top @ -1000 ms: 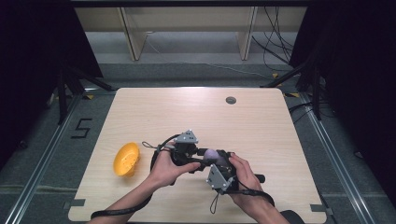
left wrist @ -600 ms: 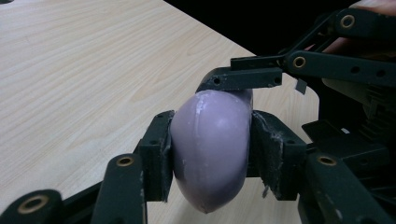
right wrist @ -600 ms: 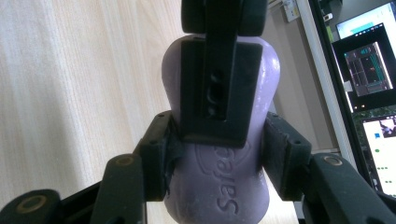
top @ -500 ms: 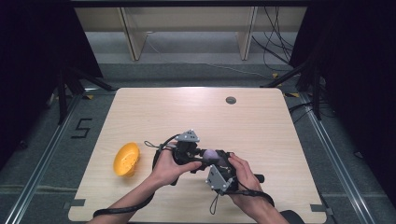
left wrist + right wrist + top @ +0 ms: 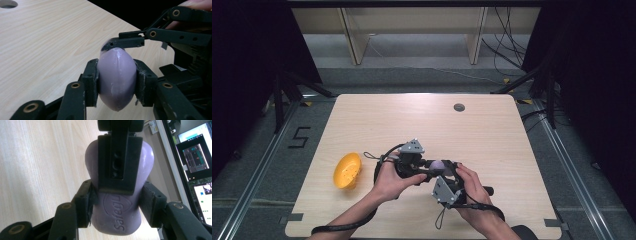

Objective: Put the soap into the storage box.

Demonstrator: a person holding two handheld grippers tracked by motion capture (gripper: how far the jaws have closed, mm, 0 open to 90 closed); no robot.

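Gripping from both sides, the two tools meet over the near middle of the desk (image 5: 492, 125), a little toward its right edge, with a lilac bar of soap (image 5: 438, 166) between them and lifted off the wood. The left gripper (image 5: 116, 83) has just been closing, and its jaws are now clamped on the bar's two broad faces. The right gripper (image 5: 116, 206) is clamped too — its pads press the bar's narrow waist from either side.

As a hand-over this looks about half done: both claws have the soap, and neither has let go. What is left, I judge, is for one of them to release (which one the pictures cannot say) and for the other to carry the bar on — perhaps to the yellow bowl (image 5: 347, 170) lying near the desk's near left corner, well apart from the hands.

Pressed into the soap is a shield-shaped mark with the word "Safeguard", its last letters hidden behind the left gripper's jaw.
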